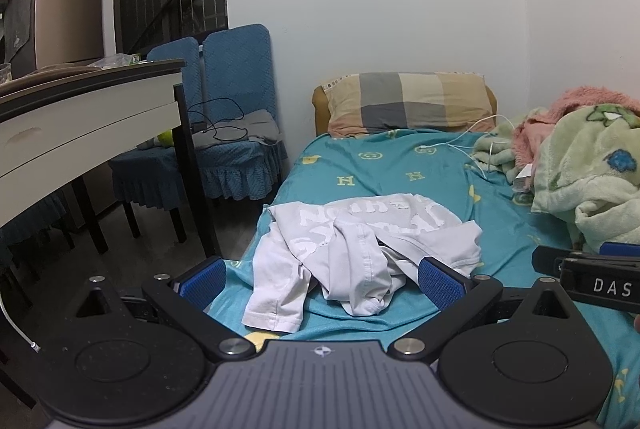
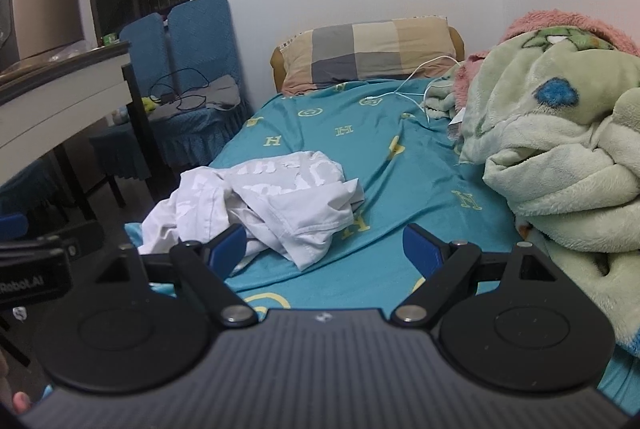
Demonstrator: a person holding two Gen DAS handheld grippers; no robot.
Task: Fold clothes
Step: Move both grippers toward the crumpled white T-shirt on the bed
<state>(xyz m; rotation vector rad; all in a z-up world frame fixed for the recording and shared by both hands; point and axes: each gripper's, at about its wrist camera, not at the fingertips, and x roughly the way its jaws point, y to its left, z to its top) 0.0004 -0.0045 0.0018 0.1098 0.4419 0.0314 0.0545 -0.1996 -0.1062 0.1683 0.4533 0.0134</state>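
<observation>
My left gripper [image 1: 320, 281] has black linkage arms with silver pivot screws, round black discs on each side, a ribbed grey body with a small round emblem, and fingers with blue textured pads [image 1: 438, 283]. My right gripper [image 2: 325, 249] is built the same, with blue pads [image 2: 416, 249]. White lettering marks each unit's side: "DAS" on the right one, "RoboLAI" on the left.

You see a white shirt [image 1: 360, 249] with pale lettering; teal sheet [image 1: 380, 165] with yellow motifs; checked grey-beige pillow [image 1: 408, 101]; blue chairs [image 1: 236, 89].
</observation>
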